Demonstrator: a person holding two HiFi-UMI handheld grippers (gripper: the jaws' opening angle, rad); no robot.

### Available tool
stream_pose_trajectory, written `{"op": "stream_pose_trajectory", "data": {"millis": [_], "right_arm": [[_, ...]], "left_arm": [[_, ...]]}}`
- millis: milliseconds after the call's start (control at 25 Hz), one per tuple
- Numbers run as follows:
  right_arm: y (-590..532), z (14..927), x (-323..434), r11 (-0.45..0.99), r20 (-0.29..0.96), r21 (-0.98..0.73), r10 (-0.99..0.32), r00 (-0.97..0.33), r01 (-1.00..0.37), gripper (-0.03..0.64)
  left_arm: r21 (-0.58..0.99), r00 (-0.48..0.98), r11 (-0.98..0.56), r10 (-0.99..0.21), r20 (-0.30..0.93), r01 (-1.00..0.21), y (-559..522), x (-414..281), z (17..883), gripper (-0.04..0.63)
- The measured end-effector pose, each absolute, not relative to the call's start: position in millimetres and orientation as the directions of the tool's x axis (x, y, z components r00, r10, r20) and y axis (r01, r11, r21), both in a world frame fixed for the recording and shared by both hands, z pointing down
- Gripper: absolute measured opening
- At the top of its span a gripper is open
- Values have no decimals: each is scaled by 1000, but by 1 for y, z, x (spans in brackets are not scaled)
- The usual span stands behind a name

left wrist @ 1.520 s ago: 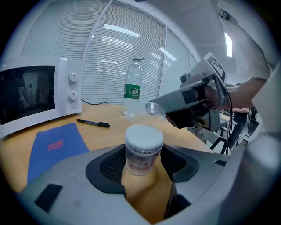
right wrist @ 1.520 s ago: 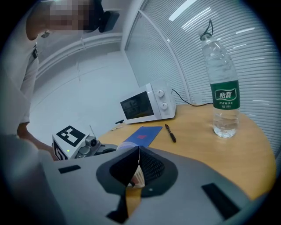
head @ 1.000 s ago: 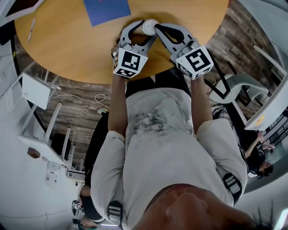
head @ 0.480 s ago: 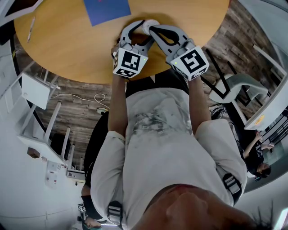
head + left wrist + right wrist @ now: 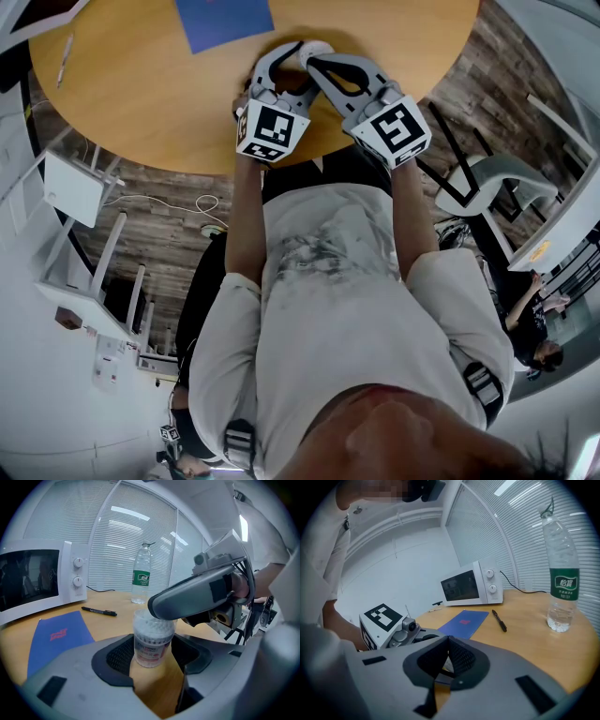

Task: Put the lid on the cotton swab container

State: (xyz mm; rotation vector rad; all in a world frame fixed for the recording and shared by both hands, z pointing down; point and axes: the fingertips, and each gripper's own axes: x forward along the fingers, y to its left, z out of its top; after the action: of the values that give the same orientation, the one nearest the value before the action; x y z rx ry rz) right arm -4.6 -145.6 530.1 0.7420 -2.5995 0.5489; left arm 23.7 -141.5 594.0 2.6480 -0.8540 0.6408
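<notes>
A round wooden counter fills the top of the head view, with the person's two claws meeting near its closer edge. Beyond the left claw and far to its left, a white microwave stands on the counter; only the two gripper views show it. A blue folder lies flat just left of this claw. A clear water bottle with a green label stands upright well beyond the claw, and the head view does not take it in. The cotton swab container stands upright on the counter between the left claw's black pads, which sit against its sides and grip it. The right claw has its tips closed together. The left gripper view shows it reaching in from the right, its tip at the container's rim. Whether a lid is pinched there, no view makes clear. A black pen lies beyond the folder, between it and the bottle.
</notes>
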Motion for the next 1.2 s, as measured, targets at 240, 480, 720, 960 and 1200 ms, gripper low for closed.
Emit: {"op": "stream_pose_trajectory", "data": {"millis": [240,480,720,960,1200], "right_arm": [[-145,531,-5,779,471,-275,-402,-786,-563,61],[-144,535,-7,785,494,-269,-385,-779,-558,61],[-144,539,-9,781,507,-280,-374,-777,-559,61],[-144,539,-10,788,529,-258,-368,-765,-558,61],[-143,540,-11,790,530,-252,-371,-762,-560,61]], "left_arm": [[130,727,-785,-479,492,-606,-142,24,593,253],[129,727,-786,-478,493,-604,-142,24,594,253],[126,727,-788,-477,495,-603,-142,24,595,253],[125,726,-788,-477,495,-603,-142,25,594,253],[133,724,-782,-479,497,-609,-142,24,595,253]]}}
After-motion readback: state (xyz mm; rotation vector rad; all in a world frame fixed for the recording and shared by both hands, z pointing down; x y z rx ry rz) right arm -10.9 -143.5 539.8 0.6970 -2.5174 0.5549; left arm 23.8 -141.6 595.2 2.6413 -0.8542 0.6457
